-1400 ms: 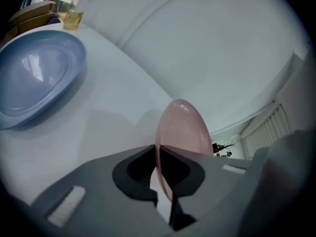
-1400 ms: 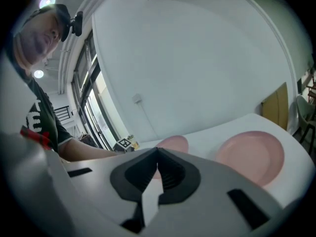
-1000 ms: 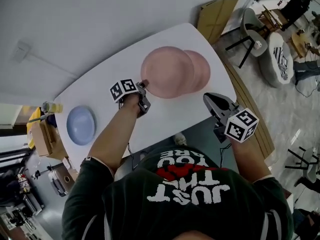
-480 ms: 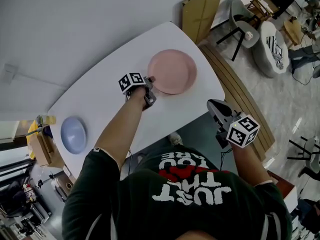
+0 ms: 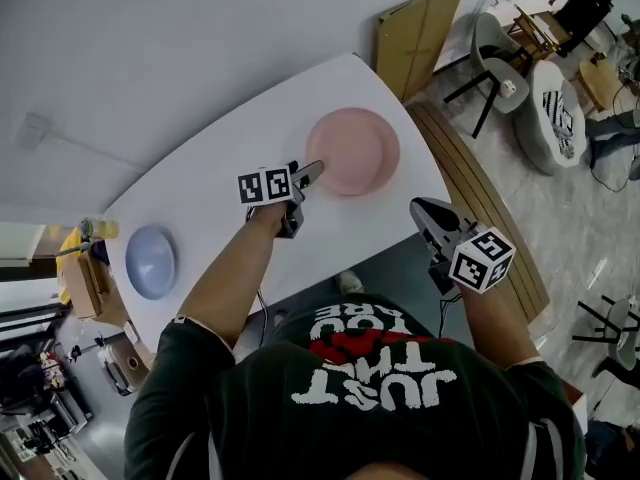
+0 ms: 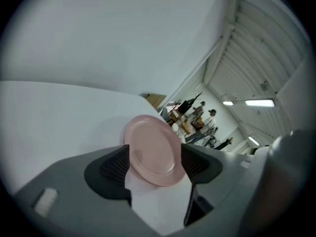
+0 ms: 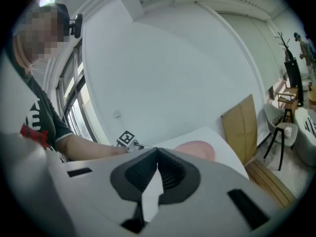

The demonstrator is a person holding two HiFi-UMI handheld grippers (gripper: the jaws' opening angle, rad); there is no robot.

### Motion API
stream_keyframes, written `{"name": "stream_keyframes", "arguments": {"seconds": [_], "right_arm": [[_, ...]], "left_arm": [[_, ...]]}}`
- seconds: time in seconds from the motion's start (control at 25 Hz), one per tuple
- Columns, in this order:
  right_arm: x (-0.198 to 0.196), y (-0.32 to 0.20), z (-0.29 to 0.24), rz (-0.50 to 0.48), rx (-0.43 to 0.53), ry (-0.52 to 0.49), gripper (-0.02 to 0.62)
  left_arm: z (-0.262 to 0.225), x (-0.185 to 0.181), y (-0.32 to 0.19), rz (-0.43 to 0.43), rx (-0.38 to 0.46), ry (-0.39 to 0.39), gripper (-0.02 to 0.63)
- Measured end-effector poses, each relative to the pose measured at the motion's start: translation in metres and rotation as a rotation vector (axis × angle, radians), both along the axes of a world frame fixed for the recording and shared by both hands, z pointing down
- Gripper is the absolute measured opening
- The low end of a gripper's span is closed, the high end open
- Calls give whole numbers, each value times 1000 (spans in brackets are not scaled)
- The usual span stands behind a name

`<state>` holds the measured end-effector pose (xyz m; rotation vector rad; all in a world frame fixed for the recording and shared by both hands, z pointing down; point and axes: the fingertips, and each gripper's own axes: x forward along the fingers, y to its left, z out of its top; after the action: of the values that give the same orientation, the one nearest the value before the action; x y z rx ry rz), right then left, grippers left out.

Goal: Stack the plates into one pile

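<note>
**A:** What is the left claw [image 5: 306, 171] doing?

**B:** Its jaws are opening with nothing pinched. The pink plate [image 5: 352, 151] lies flat just past its tips, near the right end of the worktop [image 5: 220, 168]. The right claw [image 5: 420, 208] is pressed together and empty, off the near edge.

**A:** How far along is the stacking?

**B:** Unfinished, I'd judge. The blue plate [image 5: 152, 261] sits alone at the worktop's left end, well apart from the pink one, and has yet to join a pile. Whether the pink one covers another, I can't tell.
</note>
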<state>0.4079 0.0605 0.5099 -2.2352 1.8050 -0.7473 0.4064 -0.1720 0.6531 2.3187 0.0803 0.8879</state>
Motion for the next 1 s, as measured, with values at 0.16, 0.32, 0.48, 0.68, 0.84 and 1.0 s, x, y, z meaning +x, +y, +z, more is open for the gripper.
{"name": "stream_keyframes", "arguments": {"seconds": [0.16, 0.32, 0.48, 0.68, 0.84, 1.0], "right_arm": [[1, -14, -7, -35, -1, 21, 5], [-5, -30, -19, -40, -10, 52, 5], [-24, -49, -38, -53, -25, 85, 5], [-21, -59, -65, -122, -13, 129, 5], [20, -48, -72, -174, 30, 143, 5], [82, -31, -74, -263, 84, 140, 5]], "left_arm": [[-60, -45, -1, -11, -11, 251, 214], [-101, -105, -21, -80, 37, 396, 62], [-123, -169, -30, -128, 15, 488, 8], [-140, -202, -11, -145, 3, 541, 6], [-137, -179, 23, -193, 59, 542, 6], [-133, -116, 56, -286, 111, 526, 6]]}}
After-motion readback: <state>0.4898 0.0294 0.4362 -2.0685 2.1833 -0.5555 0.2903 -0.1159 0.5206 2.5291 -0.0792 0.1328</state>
